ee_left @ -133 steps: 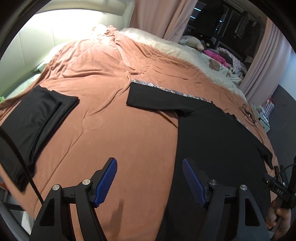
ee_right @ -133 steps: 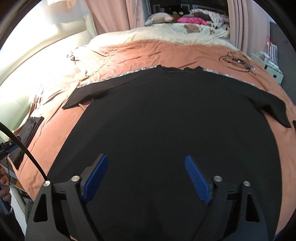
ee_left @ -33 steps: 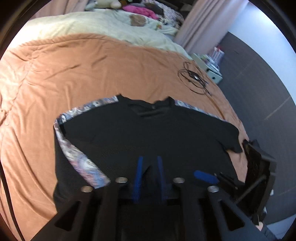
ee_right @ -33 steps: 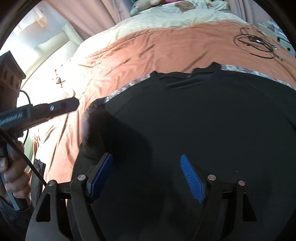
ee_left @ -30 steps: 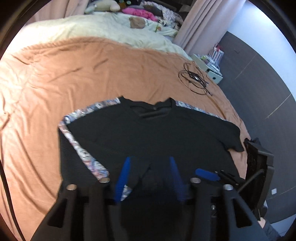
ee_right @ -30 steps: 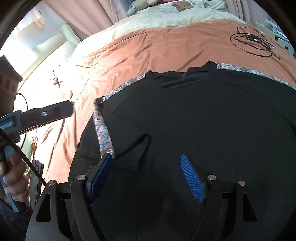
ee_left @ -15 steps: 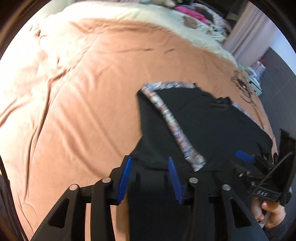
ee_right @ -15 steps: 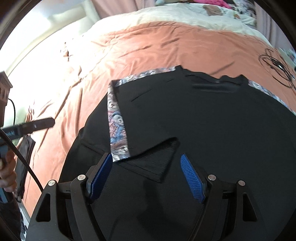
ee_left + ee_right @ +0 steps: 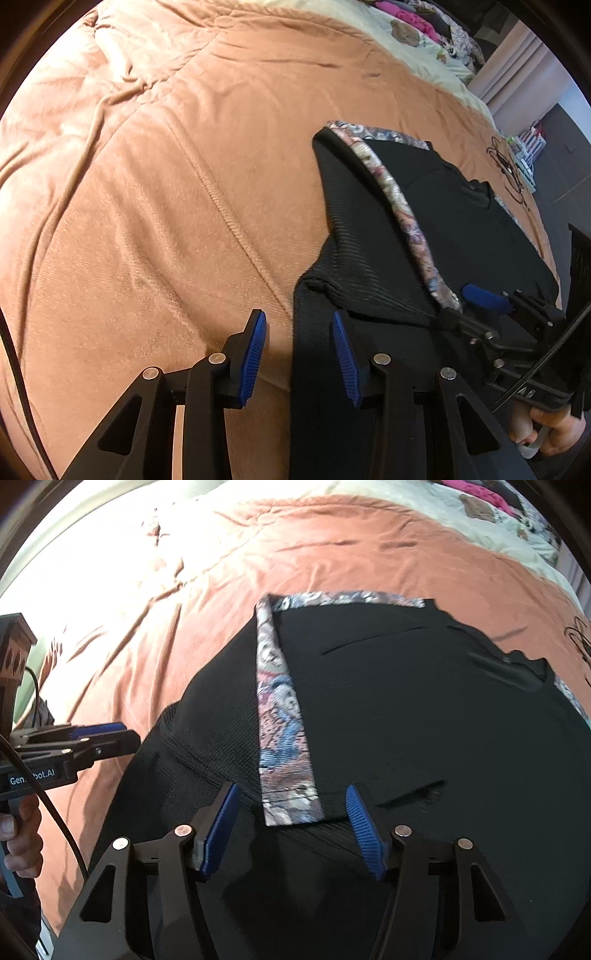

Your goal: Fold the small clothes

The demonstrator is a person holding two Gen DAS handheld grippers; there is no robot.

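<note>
Garment: black T-shirt (image 9: pixel 424 716) is lying spread on the bed, collar (image 9: pixel 509 664) pointing toward the far side; its left sleeve is sitting folded inward over the chest.
Trim: patterned shoulder band (image 9: pixel 284 716) is running down the folded sleeve, its cut end lying between the right hand-held gripper's fingers in the right wrist view; a second stretch is running along the shoulder edge toward the collar.
Left edge: in the left wrist view the T-shirt (image 9: pixel 373 258) side edge is passing between the left unit's blue pads.
Left hand-held gripper (image 9: pixel 298 356): jaws are standing partly apart, straddling the garment's side edge, pads not pressing on the cloth; nothing is being gripped.
Right hand-held gripper (image 9: pixel 291 829): jaws are standing wide apart above the folded sleeve end, gripping nothing.
Cross views: left hand-held gripper (image 9: pixel 99 738) is showing at the shirt's left border; right hand-held gripper (image 9: pixel 491 306) is hovering over the black cloth.
Bed cover: orange blanket (image 9: pixel 155 192) is lying wrinkled under the shirt.
Background: black cable (image 9: pixel 506 166) is lying coiled on the blanket beyond the collar; cream bedding (image 9: pixel 388 491) is lying at the far side.
</note>
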